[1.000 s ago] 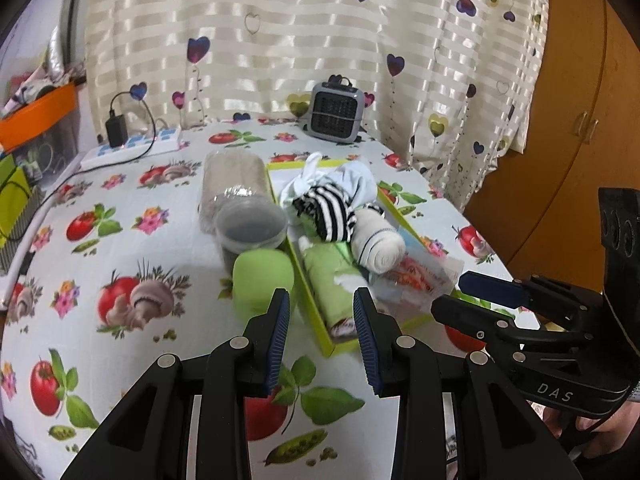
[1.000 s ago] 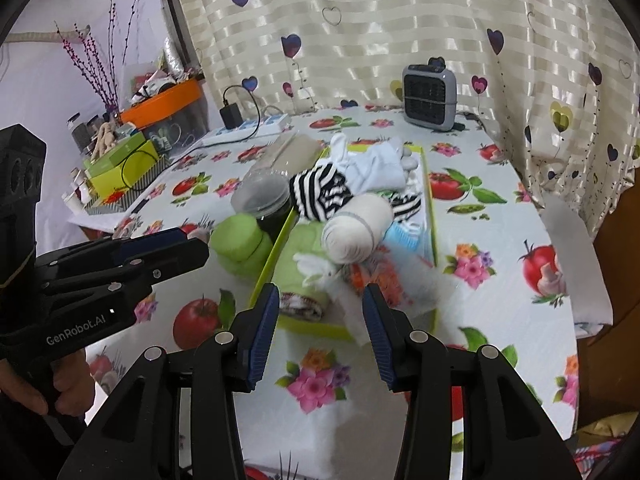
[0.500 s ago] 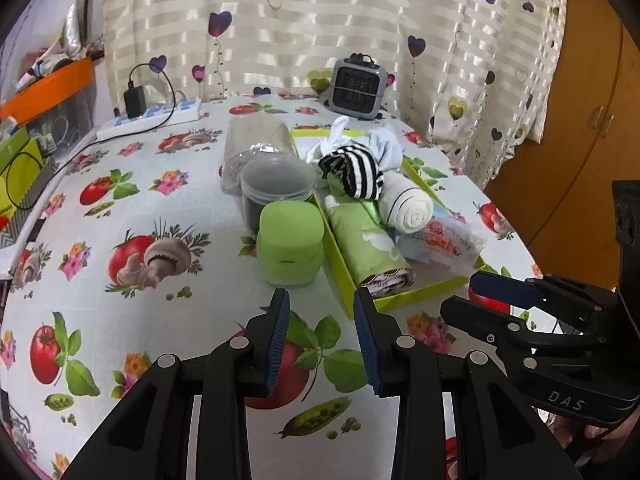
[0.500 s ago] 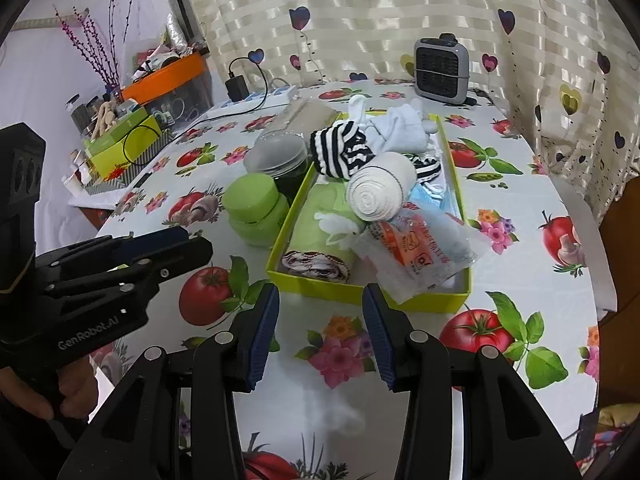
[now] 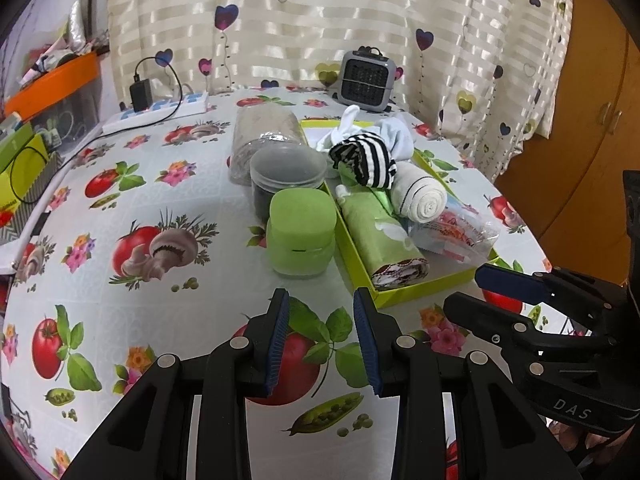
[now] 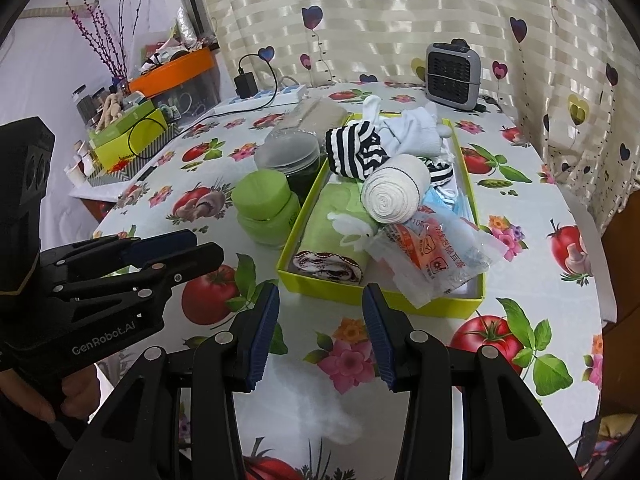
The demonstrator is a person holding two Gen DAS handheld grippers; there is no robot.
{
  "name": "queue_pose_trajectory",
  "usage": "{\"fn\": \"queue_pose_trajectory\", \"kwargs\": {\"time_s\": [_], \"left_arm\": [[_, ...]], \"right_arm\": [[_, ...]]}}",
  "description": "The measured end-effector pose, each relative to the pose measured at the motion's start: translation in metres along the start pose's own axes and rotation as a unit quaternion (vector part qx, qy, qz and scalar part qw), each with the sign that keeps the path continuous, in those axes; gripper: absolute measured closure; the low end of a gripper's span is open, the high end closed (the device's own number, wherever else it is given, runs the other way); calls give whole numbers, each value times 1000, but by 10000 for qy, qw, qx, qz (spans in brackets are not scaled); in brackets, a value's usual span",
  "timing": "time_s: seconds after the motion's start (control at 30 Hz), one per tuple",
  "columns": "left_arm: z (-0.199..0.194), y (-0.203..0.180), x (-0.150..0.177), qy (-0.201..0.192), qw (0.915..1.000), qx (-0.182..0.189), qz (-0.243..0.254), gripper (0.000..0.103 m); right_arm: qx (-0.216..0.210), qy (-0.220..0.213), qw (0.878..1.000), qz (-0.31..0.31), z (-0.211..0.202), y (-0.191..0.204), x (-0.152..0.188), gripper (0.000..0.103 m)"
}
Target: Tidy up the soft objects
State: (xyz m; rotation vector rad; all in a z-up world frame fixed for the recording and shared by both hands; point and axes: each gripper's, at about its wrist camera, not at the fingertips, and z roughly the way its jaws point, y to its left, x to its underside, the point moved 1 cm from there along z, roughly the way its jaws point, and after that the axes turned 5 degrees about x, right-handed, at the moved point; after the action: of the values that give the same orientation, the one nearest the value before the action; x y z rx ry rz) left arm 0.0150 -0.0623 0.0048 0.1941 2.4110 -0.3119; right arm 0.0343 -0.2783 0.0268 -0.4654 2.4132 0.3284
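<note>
Both grippers, left [image 5: 320, 312] and right [image 6: 320, 304], have drawn back from the yellow tray [image 6: 384, 294] on the table [image 5: 168, 288], jaws apart and empty, leaving the rolled towel [image 6: 336, 236], bandage roll [image 6: 396, 194] and socks [image 6: 356, 152] piled inside, so sorting looks unstarted.

Glossy fruit-printed plastic tablecloth [image 6: 520, 240]; smooth yellow-green cardboard box [image 6: 360, 294] holding a ribbed white cloth roll [image 6: 394, 194] and crinkly clear plastic packet [image 6: 440, 256].
</note>
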Motion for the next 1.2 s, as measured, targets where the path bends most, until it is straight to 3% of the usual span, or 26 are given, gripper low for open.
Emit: {"fn": "queue_pose_trajectory", "kwargs": {"time_s": [1.2], "left_arm": [[8, 0, 4, 42, 9998, -195, 35, 71]], "right_arm": [[30, 51, 9999, 130, 9, -9, 3, 58]]}}
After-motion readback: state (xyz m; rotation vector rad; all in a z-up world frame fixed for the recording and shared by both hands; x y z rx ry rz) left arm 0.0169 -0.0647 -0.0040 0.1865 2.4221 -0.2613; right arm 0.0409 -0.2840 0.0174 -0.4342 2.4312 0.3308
